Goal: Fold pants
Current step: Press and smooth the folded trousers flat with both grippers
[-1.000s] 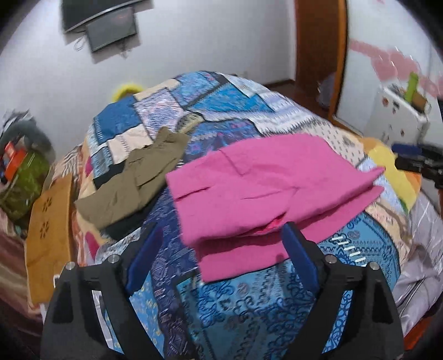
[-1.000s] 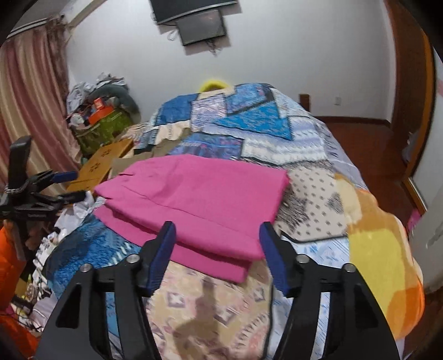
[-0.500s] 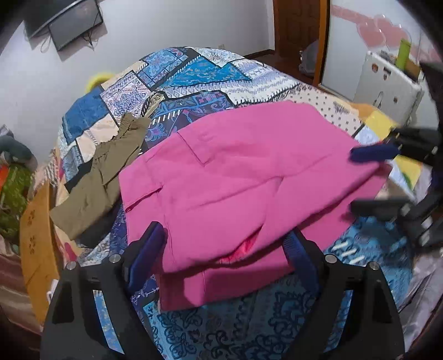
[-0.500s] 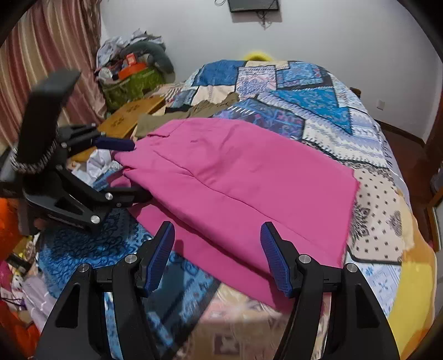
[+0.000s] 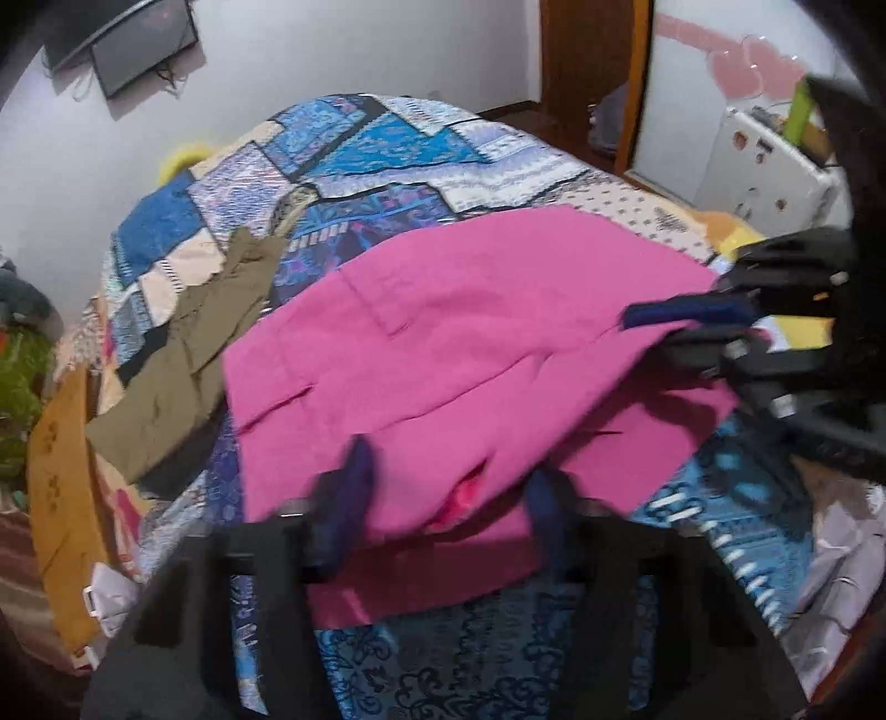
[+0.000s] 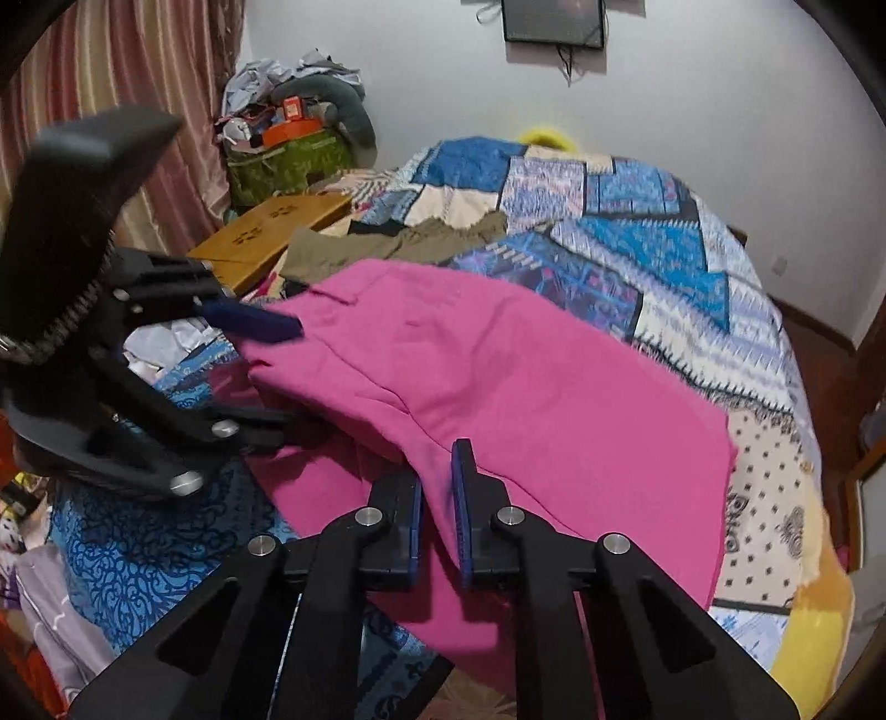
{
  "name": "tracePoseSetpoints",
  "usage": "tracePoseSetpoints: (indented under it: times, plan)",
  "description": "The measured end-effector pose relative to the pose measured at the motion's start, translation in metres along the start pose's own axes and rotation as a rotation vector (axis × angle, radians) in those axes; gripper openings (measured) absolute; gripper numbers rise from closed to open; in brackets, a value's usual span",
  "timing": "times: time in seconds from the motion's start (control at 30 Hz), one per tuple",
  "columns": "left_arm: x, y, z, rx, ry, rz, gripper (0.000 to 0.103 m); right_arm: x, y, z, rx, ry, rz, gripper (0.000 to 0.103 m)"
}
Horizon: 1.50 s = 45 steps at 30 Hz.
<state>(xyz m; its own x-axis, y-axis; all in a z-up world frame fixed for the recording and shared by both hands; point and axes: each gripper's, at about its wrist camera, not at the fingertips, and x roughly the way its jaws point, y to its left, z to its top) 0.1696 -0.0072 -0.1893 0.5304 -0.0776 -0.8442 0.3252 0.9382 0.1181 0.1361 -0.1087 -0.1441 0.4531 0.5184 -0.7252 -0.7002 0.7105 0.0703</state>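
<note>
pink pants [image 6: 526, 387] pinched by the right hand-held gripper [image 6: 437, 498].

A home bedroom: bed [image 6: 692, 288] under a patchwork bedspread [image 5: 387, 144], striped curtains [image 6: 111, 72], wall-mounted screen [image 6: 554, 22], wooden door frame [image 5: 587, 66], heaped laundry and bags in the corner [image 6: 293, 122].

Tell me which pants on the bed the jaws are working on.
The pink pants, nearest both grippers. The olive pants lie untouched farther back, beside the wooden board.
</note>
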Motion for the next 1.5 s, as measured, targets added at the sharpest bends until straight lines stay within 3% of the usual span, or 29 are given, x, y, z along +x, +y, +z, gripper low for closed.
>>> tracePoseSetpoints:
  times: [0.1, 0.33, 0.6, 0.7, 0.9, 1.03, 1.17, 1.33, 1.5]
  plan:
    - [-0.008, 0.003, -0.001, -0.029, -0.03, -0.01, 0.019, -0.009, 0.001, 0.002, -0.007, -0.029, 0.001, 0.007]
    - [-0.028, -0.005, -0.002, -0.007, -0.066, -0.01, 0.017, -0.03, 0.01, 0.001, -0.043, -0.078, -0.02, 0.007]
    - [-0.016, -0.009, -0.022, -0.031, -0.003, -0.039, 0.017, -0.02, 0.013, -0.018, -0.023, -0.018, -0.008, 0.007]
    - [-0.02, -0.008, -0.029, -0.051, 0.007, -0.041, 0.023, -0.017, 0.016, -0.025, -0.003, 0.023, 0.01, 0.008]
    - [-0.04, -0.001, -0.038, -0.091, -0.016, -0.054, 0.05, -0.035, 0.021, -0.025, 0.016, 0.008, 0.033, 0.015]
    - [-0.06, 0.006, -0.033, -0.131, -0.071, -0.057, 0.052, -0.049, 0.022, -0.018, 0.042, -0.049, 0.051, 0.029]
    - [-0.072, 0.014, -0.019, -0.181, -0.144, -0.03, 0.069, -0.051, 0.017, -0.007, 0.096, -0.097, 0.048, 0.048]
    - [-0.061, 0.019, -0.001, -0.217, -0.155, -0.05, 0.069, -0.033, 0.004, 0.0, 0.197, -0.099, 0.053, 0.049]
    - [-0.028, 0.014, -0.001, -0.197, -0.087, -0.044, 0.069, -0.009, -0.001, -0.008, 0.224, -0.03, 0.053, 0.049]
